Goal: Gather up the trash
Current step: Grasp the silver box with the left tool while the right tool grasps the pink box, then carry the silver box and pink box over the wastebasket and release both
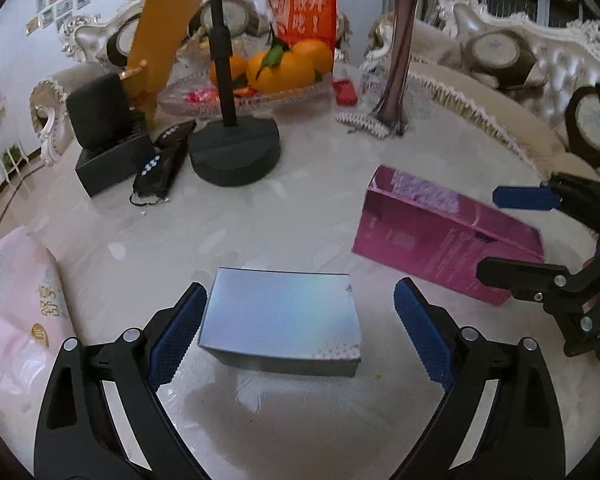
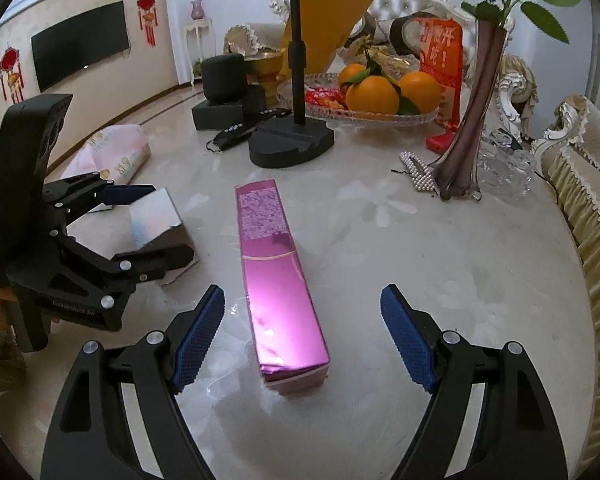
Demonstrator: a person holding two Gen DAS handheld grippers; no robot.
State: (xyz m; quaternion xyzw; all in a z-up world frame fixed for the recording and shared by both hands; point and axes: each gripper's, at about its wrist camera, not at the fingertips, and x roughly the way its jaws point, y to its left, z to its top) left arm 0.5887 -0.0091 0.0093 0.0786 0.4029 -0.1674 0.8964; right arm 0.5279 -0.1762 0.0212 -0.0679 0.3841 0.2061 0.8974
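A silver iridescent box (image 1: 280, 320) lies on the marble table between the open jaws of my left gripper (image 1: 296, 312); the left pad is close to its side, the right pad stands apart. The box also shows in the right wrist view (image 2: 156, 220), with the left gripper (image 2: 140, 228) straddling it. A long shiny pink box (image 2: 278, 276) lies lengthwise between the open jaws of my right gripper (image 2: 302, 332), untouched. In the left wrist view the pink box (image 1: 440, 236) sits at right with the right gripper (image 1: 504, 234) open around its end.
A black stand base (image 1: 234, 154) with a pole, a remote (image 1: 162, 164), a black speaker on a box (image 1: 100, 120), a glass fruit tray with oranges (image 1: 284, 68), a purple vase (image 2: 466, 132), a pearl hair clip (image 2: 418, 174) and a pink tissue pack (image 1: 18, 304) stand around.
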